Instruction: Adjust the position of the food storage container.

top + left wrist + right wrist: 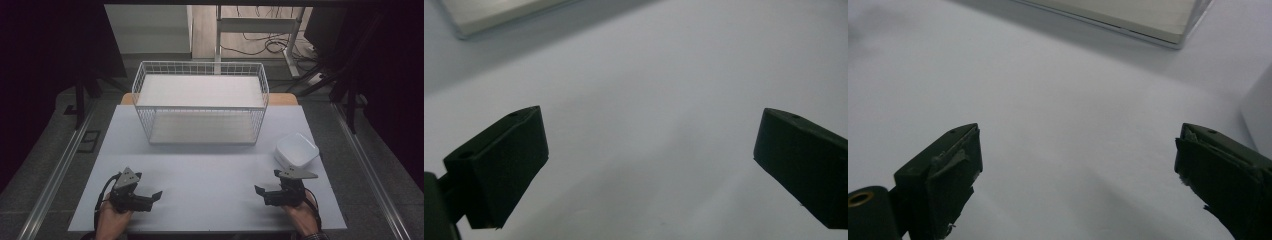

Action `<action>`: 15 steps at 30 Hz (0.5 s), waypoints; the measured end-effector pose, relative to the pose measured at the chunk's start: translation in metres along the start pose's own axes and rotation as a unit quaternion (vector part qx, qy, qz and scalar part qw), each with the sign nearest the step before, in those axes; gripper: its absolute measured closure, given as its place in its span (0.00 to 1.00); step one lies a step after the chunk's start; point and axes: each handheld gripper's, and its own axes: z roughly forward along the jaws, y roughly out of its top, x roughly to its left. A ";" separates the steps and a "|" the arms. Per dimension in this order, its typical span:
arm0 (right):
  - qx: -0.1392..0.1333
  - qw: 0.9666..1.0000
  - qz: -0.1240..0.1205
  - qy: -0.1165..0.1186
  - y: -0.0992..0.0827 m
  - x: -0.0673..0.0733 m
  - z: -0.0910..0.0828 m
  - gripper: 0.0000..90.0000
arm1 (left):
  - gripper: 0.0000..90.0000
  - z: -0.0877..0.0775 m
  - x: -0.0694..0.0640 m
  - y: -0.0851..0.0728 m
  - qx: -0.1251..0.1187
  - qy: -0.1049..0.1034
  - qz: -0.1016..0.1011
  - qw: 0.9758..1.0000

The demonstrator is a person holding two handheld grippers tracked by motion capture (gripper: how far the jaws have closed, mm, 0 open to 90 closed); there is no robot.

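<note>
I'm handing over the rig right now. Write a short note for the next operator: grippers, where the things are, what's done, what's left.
Left gripper: jaws open, empty, low over the near left of the white table.
Right gripper: jaws open, empty, near right of the table, just in front of the white square bowl.
Bowl: upright on the table at the right, untouched, beside the white wire basket.
Basket: at the far middle of the table; nothing visible inside it.
Done: nothing moved as far as the scene shows.
Left: probably pick up the bowl with the right gripper; likely destination is the basket.
</note>
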 end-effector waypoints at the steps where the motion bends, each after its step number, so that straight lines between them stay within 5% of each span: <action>1: 0.000 1.000 0.000 0.000 0.000 0.000 0.000 0.05 | 0.01 0.000 0.000 0.000 0.000 0.000 0.000 1.000; 15: 0.004 1.000 -0.007 0.001 0.001 0.004 0.005 0.03 | 0.00 0.004 -0.005 -0.001 -0.005 0.020 0.029 0.999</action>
